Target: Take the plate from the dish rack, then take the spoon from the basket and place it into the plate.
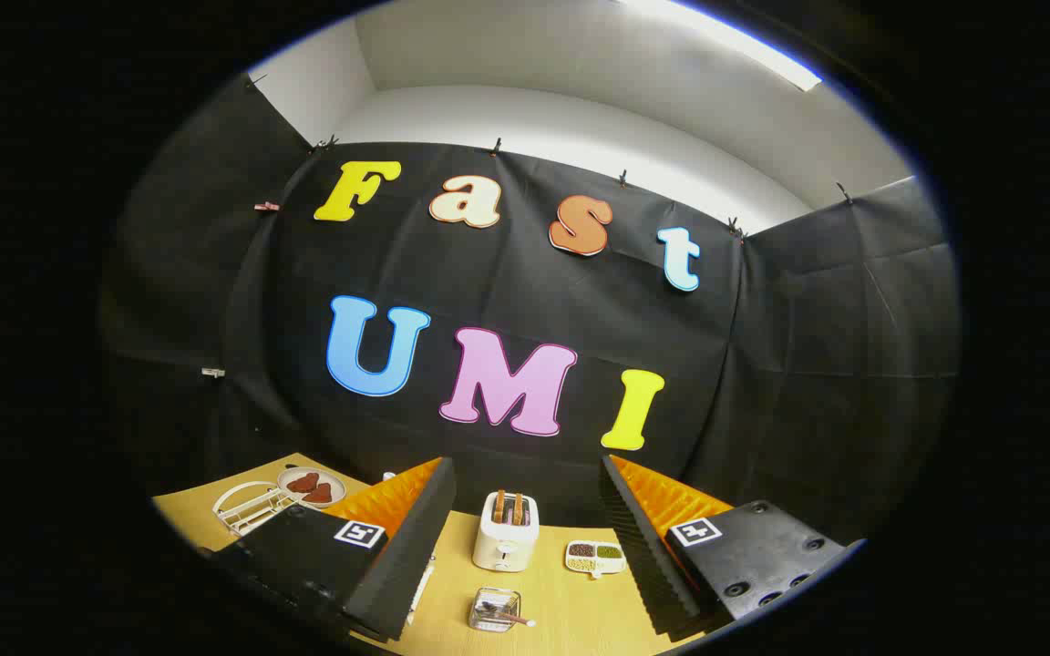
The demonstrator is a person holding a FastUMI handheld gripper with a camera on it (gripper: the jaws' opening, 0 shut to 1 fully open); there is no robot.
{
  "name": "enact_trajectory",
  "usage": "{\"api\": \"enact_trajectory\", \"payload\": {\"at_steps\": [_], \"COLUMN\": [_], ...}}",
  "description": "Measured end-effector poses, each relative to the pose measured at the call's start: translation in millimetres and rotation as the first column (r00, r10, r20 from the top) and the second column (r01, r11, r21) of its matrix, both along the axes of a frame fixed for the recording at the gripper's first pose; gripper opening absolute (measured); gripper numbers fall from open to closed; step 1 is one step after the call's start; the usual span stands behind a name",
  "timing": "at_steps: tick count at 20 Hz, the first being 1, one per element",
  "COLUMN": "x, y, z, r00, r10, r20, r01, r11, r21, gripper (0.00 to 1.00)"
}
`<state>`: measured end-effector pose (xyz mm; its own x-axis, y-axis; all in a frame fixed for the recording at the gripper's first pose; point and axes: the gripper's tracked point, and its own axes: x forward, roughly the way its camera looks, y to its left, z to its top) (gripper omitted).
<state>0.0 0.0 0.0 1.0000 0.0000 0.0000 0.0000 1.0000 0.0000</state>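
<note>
**A:** You've got a light wooden tabletop (571, 601) in a booth hung with black cloth, white wall above it. Your tongs (525, 547) are spread wide and hold nothing, raised well back from everything. Where's the plate?

**B:** Far left, beyond your left finger: a plate (311, 486) with reddish pieces on it, touching or just beside the white wire dish rack (247, 506). I can't tell whether it sits in the rack or next to it. The spoon (505, 616) lies in a small clear basket (494, 609), just ahead, between your fingers.

**A:** What might go wrong?

**B:** I'd say the plate first. Tilt it while lifting and those pieces could slide off. The rack looks light, so dragging the rim may pull it along. The basket also seems light; a clumsy pinch on the spoon could tip it. Mind the toaster (506, 531) right behind it.

**A:** Count?

**B:** One plate, one rack, one basket, one spoon that I can make out, one toaster with two slices, one divided tray (595, 557).
</note>
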Motion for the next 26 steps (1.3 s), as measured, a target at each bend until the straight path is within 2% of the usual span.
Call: {"api": "enact_trajectory", "payload": {"at_steps": [11,19,22,26], "x": [5,8,10,16], "y": [2,14,24,50], "z": [8,-1,-2,-8], "r00": [1.0,0.999,0.998,0.986], "r10": [-0.006,0.036,0.066,0.153], "r20": [0.026,-0.008,-0.018,-0.062], "r01": [0.006,-0.036,-0.066,-0.151], "r11": [1.0,0.999,0.998,0.988], "r21": [-0.013,0.004,0.008,0.025], "gripper": [0.97,0.97,0.97,0.97]}}
